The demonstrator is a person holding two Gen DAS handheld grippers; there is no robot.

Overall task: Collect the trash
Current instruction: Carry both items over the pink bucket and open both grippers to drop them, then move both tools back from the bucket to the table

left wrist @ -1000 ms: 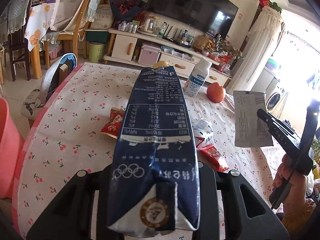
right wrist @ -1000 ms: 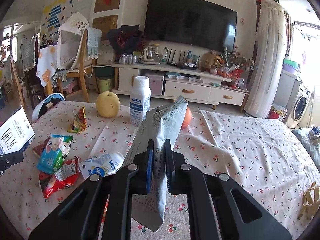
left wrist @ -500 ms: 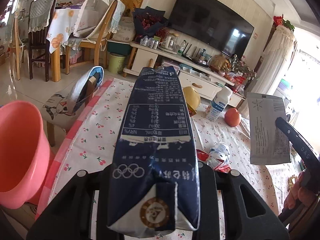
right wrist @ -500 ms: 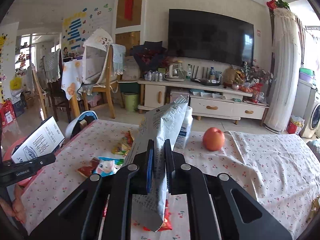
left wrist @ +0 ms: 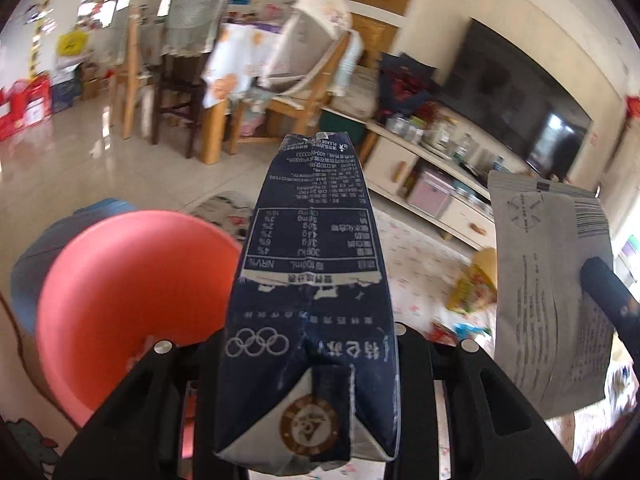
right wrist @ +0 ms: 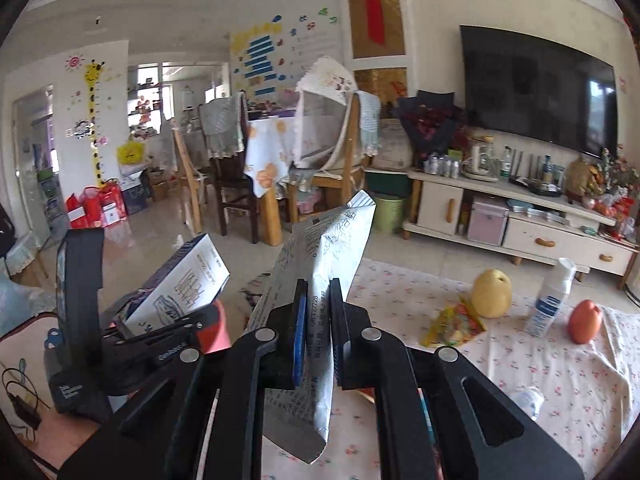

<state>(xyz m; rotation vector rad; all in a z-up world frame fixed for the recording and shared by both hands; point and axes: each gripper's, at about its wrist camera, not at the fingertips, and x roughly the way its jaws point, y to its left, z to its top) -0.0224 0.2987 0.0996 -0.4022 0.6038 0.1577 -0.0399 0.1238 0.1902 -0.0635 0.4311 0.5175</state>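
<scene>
While left gripper (left wrist: 308, 360) clamps navy milk carton (left wrist: 312, 280) beside pink bin (left wrist: 120, 300), right gripper (right wrist: 318, 336) pinches grey wrapper (right wrist: 320, 280); both prob. light, crushable—grip mid-body.

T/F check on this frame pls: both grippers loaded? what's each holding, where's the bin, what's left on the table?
1. The left gripper is shut on a dark blue carton. True.
2. The right gripper is open and holds nothing. False: it is shut on a flattened white pouch.
3. A pink bin shows to the left of the carton in the left wrist view. True.
4. The yellow pear lies inside the bin. False: it sits on the cherry-print tablecloth.
5. A white bottle stands between the pear and an orange fruit. True.
</scene>
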